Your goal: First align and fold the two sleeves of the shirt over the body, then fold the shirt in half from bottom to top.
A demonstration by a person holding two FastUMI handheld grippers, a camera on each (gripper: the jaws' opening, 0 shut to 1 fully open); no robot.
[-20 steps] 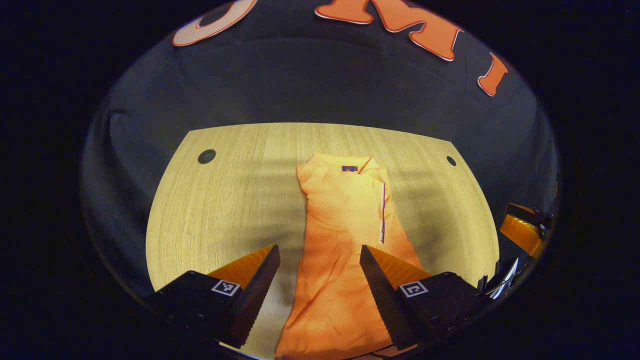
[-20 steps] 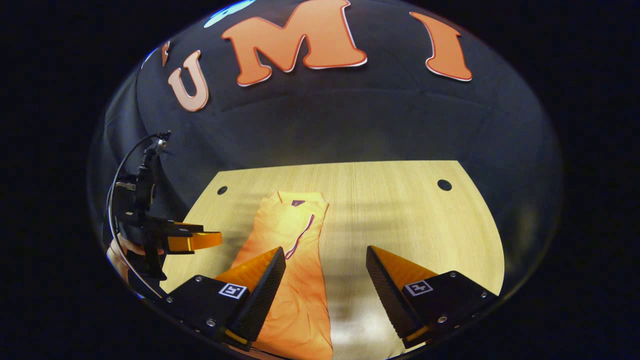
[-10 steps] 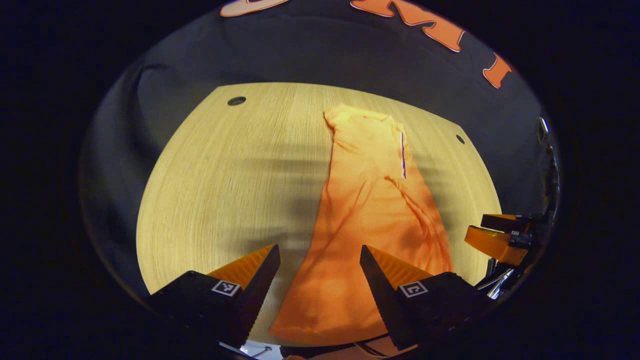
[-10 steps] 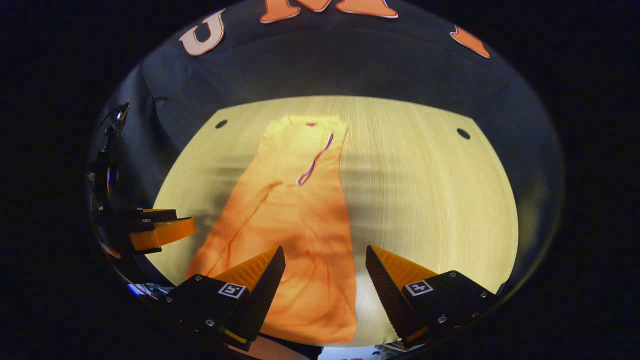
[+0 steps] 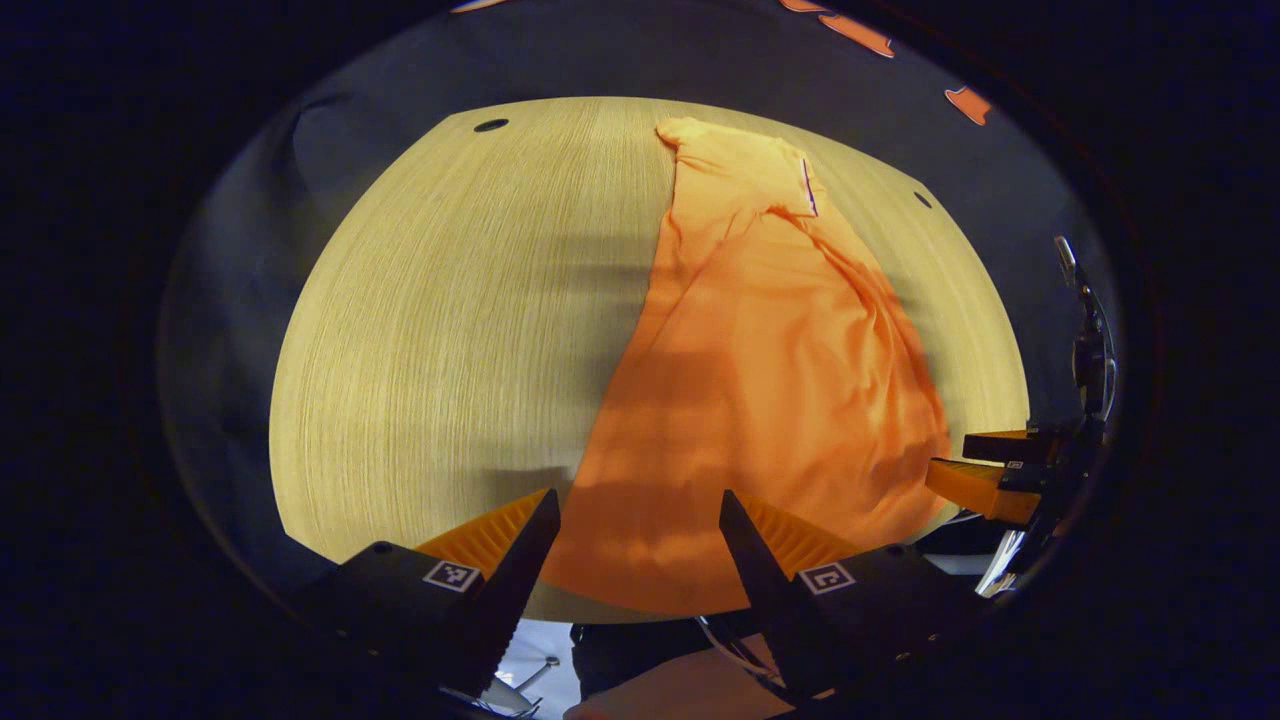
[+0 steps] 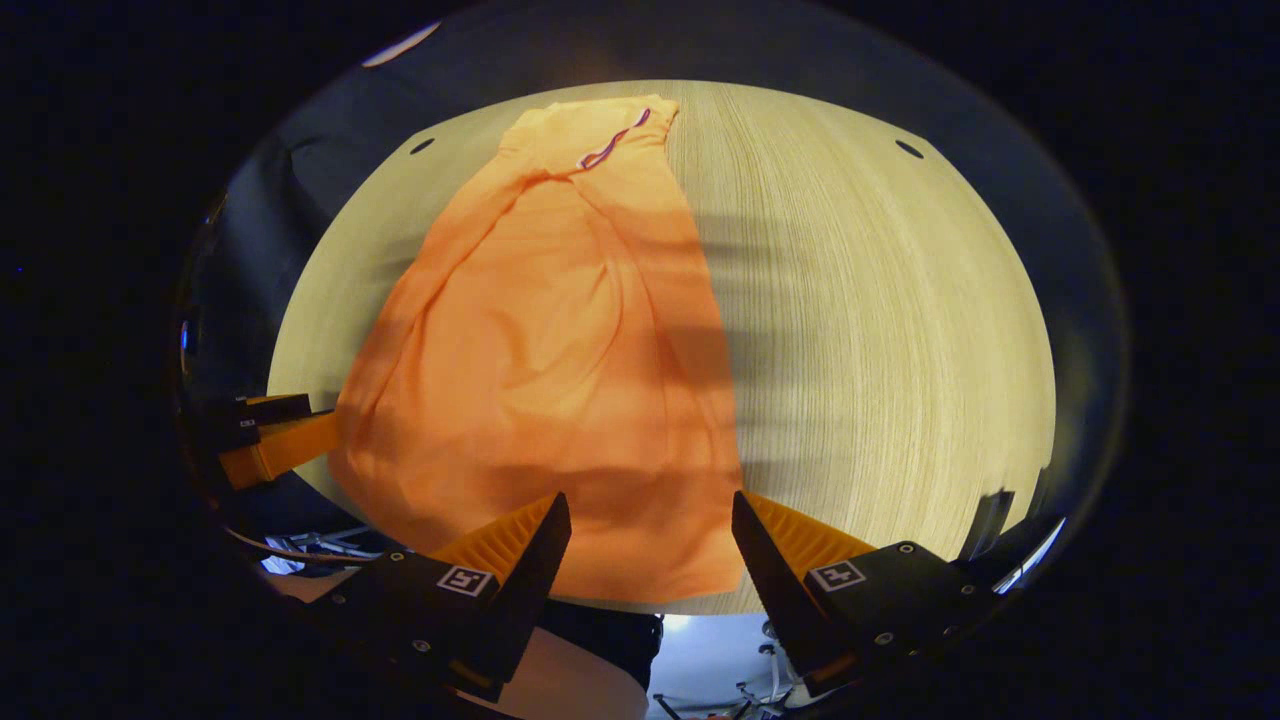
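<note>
1. Both grippers have pulled back toward the near edge of the table since a second ago, and the shirt's hem, then cut off at the bottom of both views, now lies in full sight.
2. Seen in the left gripper view, the left gripper (image 5: 640, 520) has its fingers spread apart, grasping nothing, over the near left corner of the hem.
3. Seen in the right gripper view, the right gripper (image 6: 650, 520) is likewise released, its fingers parted over the near right part of the hem.
4. Each tool also appears at the edge of the other's view: the right gripper at the right of the left gripper view (image 5: 985, 475), the left gripper at the left of the right gripper view (image 6: 270, 440), just beside the cloth.
5. Lying flat lengthwise on the wooden table (image 5: 430, 320), the orange shirt (image 5: 760, 380) has its sleeves folded in, its collar at the far end and its hem at the near edge.
</note>
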